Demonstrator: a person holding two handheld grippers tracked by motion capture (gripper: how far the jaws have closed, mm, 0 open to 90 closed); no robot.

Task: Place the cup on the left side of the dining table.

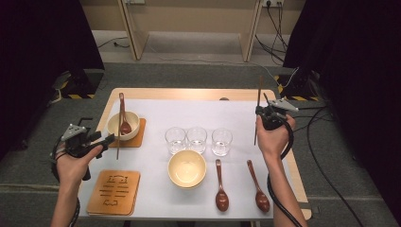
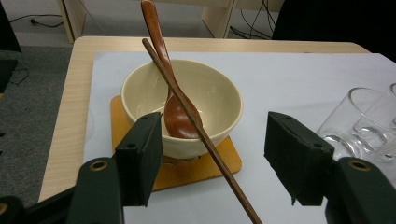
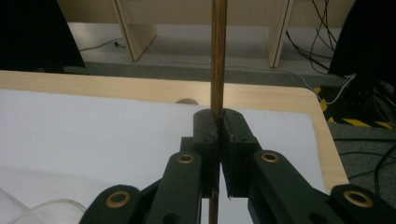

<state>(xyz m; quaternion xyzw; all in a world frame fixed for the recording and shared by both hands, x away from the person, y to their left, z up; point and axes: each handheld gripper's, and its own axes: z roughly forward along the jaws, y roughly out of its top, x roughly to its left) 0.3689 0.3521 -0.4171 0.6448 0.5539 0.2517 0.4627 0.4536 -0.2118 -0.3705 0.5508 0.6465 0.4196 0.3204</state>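
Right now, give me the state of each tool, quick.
Left tool: open, holding nothing; a chopstick leaning on the bowl passes between its jaws, untouched.
Right tool: closed on an upright chopstick.

Before you on the white mat (image 1: 156, 198): three empty glasses (image 1: 196, 139) in a row, a cream bowl (image 1: 187, 169) just below them, two wooden spoons (image 1: 221, 187) beside it, a carved wooden coaster (image 1: 114, 192) lower left.
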